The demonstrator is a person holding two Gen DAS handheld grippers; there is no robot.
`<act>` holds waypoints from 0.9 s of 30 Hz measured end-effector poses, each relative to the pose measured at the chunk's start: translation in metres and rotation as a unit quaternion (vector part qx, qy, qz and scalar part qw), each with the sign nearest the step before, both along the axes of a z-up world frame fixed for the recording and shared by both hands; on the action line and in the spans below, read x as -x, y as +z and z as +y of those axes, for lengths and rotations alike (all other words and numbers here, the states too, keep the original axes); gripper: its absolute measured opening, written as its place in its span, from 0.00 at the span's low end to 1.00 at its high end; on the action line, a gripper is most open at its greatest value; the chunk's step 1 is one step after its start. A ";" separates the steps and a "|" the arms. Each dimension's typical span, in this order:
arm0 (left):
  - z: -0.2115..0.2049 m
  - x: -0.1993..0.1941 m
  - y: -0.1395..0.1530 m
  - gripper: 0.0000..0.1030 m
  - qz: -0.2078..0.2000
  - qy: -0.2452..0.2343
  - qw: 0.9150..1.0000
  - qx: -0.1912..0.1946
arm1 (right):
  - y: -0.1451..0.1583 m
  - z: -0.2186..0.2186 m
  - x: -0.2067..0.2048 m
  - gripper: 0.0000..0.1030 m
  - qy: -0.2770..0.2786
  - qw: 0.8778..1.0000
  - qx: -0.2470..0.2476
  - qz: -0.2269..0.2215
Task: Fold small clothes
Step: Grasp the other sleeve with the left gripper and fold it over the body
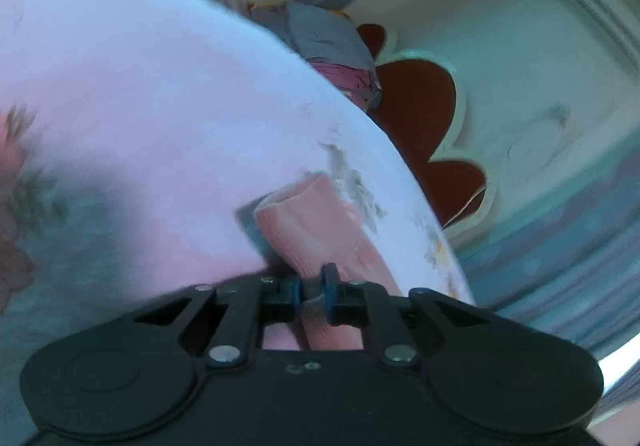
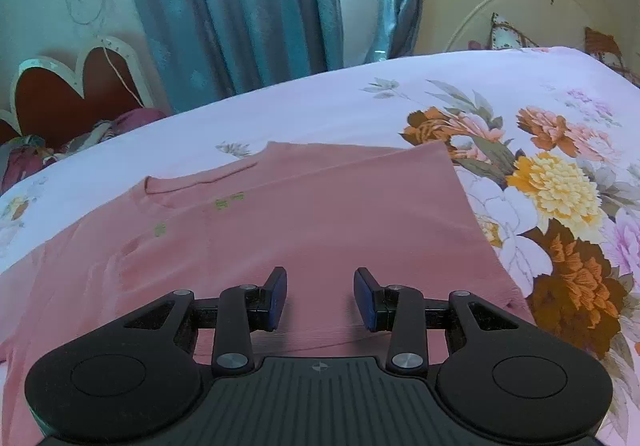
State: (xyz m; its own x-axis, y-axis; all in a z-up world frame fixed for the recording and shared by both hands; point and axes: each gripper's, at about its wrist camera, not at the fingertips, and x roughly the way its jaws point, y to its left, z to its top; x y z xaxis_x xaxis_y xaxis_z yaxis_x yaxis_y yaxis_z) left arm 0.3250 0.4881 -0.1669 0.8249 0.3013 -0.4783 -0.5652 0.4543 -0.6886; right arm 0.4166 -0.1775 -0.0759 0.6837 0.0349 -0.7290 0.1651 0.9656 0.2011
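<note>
The left gripper (image 1: 313,292) pinches a fold of the pink T-shirt (image 2: 280,230), lower centre of frame. The right gripper (image 2: 320,296) hovers part-open and empty above the shirt, spread on a floral bedsheet (image 2: 540,182).

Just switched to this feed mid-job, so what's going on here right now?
A person is folding a pink shirt on a floral bedsheet with a gripper in each hand. The left gripper is shut on a bunched bit of the shirt, near the edge of the bed. The right gripper is open above the shirt and holds nothing. One side of the shirt already lies folded over.
</note>
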 end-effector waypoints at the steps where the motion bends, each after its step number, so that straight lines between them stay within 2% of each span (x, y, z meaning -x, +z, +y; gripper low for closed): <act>1: -0.012 -0.005 0.011 0.10 -0.003 -0.019 0.999 -0.026 | 0.000 -0.002 0.000 0.37 -0.001 1.000 0.001 0.000; 5: -0.075 -0.031 0.050 0.10 -0.023 -0.118 0.988 -0.094 | -0.003 -0.009 0.001 0.37 -0.008 1.000 -0.008 0.000; 10: -0.175 -0.074 0.073 0.10 -0.040 -0.239 0.964 -0.112 | -0.005 -0.009 0.004 0.37 -0.005 1.000 -0.020 -0.002; 14: -0.264 -0.105 0.082 0.10 -0.051 -0.334 0.932 -0.131 | -0.004 -0.014 0.010 0.37 0.002 1.000 -0.029 -0.005; 19: -0.376 -0.132 0.079 0.10 -0.046 -0.425 0.891 -0.154 | 0.000 -0.032 0.018 0.37 -0.014 0.998 -0.052 -0.013; 22: -0.426 -0.151 0.061 0.10 -0.023 -0.470 0.867 -0.161 | 0.003 -0.045 0.021 0.37 -0.020 0.998 -0.065 -0.017; 25: -0.464 -0.175 0.034 0.12 0.019 -0.517 0.841 -0.157 | 0.006 -0.060 0.026 0.37 -0.022 0.996 -0.084 -0.018; 26: -0.479 -0.181 0.023 0.26 0.035 -0.531 0.832 -0.156 | 0.007 -0.066 0.029 0.37 -0.019 0.995 -0.097 -0.020; 27: -0.487 -0.182 0.016 0.51 0.044 -0.537 0.828 -0.154 | 0.009 -0.070 0.031 0.37 -0.016 0.994 -0.106 -0.023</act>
